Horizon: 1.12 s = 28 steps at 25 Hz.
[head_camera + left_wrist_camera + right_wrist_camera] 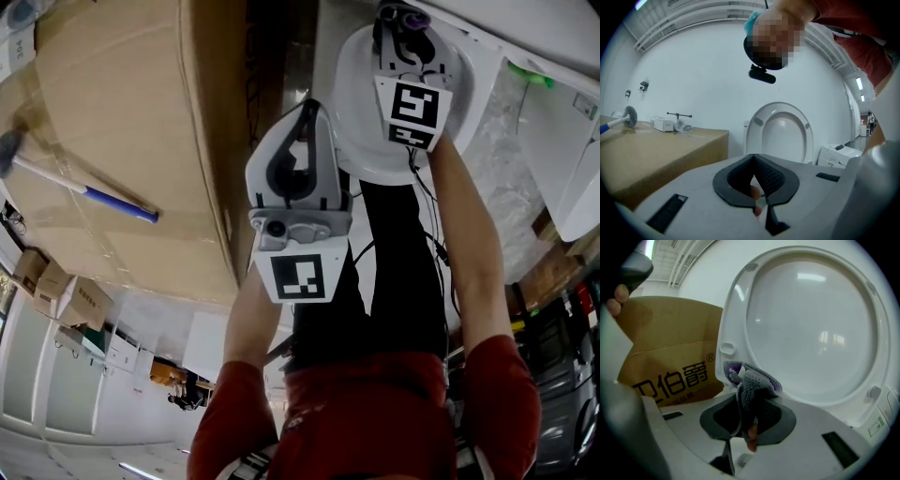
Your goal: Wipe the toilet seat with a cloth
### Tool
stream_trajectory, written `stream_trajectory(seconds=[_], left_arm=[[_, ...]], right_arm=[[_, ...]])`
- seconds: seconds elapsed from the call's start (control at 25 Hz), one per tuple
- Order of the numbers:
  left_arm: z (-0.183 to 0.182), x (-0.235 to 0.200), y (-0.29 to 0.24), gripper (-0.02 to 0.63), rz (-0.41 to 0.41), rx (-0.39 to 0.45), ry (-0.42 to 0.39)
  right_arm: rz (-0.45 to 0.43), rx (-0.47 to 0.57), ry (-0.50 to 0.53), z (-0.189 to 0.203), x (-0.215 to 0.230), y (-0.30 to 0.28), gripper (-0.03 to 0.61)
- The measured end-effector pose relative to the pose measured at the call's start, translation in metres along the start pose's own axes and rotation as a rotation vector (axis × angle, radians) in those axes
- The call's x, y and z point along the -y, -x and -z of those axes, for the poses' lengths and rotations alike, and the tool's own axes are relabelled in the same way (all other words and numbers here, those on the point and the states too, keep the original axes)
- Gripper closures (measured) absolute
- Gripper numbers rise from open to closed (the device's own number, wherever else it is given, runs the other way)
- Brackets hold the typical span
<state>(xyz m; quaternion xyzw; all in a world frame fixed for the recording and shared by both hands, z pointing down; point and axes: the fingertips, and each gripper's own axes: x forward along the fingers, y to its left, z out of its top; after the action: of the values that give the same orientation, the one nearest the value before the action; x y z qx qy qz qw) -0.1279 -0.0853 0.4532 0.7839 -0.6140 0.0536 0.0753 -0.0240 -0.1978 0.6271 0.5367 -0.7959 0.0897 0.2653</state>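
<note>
The white toilet seat [811,333] stands raised and fills the right gripper view. My right gripper [750,399] is shut on a bunched grey and purple cloth [752,383], held just in front of the seat's lower left rim. In the head view the right gripper [405,37] reaches over the white toilet seat [356,112], with the cloth [412,17] at its tip. My left gripper [295,155] hangs back beside the toilet. Its jaws are shut with nothing between them. In the left gripper view the left gripper [754,161] points at the raised seat [778,133] from a distance.
A large cardboard box [112,141] stands close to the left of the toilet. A toilet brush with a blue handle [84,187] lies on it, along with a small white box [663,124]. A white fixture [839,154] sits to the right of the toilet.
</note>
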Motion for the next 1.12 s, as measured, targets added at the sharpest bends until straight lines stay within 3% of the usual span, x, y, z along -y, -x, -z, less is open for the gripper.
stream_trajectory(seconds=[0.36, 0.68, 1.12], left_arm=[[-0.021, -0.003, 0.016, 0.601, 0.047, 0.01, 0.035], [-0.05, -0.001, 0.017, 0.601, 0.083, 0.033, 0.04], [-0.105, -0.005, 0.007, 0.601, 0.075, 0.084, 0.029]], right_arm=[[-0.073, 0.031, 0.102, -0.047, -0.04, -0.002, 0.509], [-0.087, 0.017, 0.076, -0.073, -0.04, 0.017, 0.509], [-0.102, 0.242, 0.176, -0.196, -0.032, 0.061, 0.509]])
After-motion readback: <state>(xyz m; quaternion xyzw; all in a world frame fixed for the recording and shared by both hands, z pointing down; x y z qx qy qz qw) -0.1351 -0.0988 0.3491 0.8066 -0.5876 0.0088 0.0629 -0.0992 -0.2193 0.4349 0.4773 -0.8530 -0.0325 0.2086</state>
